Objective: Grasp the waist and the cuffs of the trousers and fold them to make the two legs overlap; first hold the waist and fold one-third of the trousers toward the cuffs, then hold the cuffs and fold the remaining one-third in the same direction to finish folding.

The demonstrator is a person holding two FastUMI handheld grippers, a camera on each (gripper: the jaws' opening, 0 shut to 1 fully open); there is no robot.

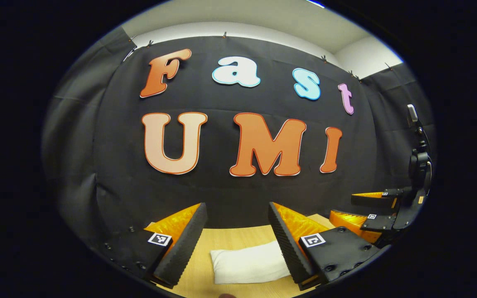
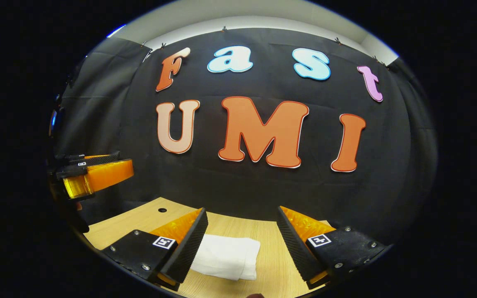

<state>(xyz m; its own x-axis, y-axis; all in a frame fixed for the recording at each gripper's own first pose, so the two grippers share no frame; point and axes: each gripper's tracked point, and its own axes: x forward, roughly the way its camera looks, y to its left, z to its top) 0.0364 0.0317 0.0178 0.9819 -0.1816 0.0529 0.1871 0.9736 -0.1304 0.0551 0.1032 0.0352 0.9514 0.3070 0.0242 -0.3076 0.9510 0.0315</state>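
The folded trousers (image 1: 249, 263) lie sideways on the counter (image 1: 230, 238), below both wide-apart hand-held grippers, left (image 1: 238, 244) and right (image 2: 242, 244).

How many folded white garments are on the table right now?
1. The white folded trousers lie on the wooden table, between the open left claw fingers; in the right gripper view they lie beside the right claw. Nothing seems hidden.

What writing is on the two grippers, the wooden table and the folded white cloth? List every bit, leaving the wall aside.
On the left gripper: no words; its square black-and-white markers carry a pattern, not text.
On the right gripper: the same kind of square markers, no words.
On the folded white trousers: none.
On the light wooden table: none.
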